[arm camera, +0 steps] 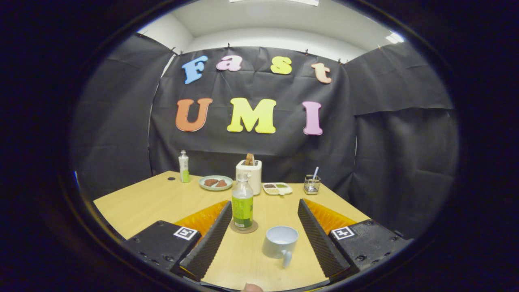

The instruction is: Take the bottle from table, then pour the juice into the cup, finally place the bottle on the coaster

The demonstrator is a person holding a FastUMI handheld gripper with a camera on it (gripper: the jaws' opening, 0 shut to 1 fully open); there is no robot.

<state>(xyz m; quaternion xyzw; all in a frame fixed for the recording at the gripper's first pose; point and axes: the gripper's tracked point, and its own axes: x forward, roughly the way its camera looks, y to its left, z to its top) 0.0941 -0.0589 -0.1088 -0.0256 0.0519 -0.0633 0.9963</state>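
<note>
With the gripper (pixel 265 221) hanging spread and empty, the bottle (pixel 242 205) is already standing upright on the coaster (pixel 243 228) at eleven o'clock from the cup (pixel 279 241), suggesting nothing remains.

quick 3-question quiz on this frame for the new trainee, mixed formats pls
1. True or false: the bottle stands on the coaster.
2. What lies between the open fingers of the gripper? A) the plate B) the cup C) the toaster
3. Fill in: the handle of the cup points ____ the camera.

Key:
1. True. The bottle is upright on the round coaster, just by the left finger's tip.
2. B. The cup sits on the table between the fingers; the plate and the toaster are well beyond them.
3. Toward.
</note>
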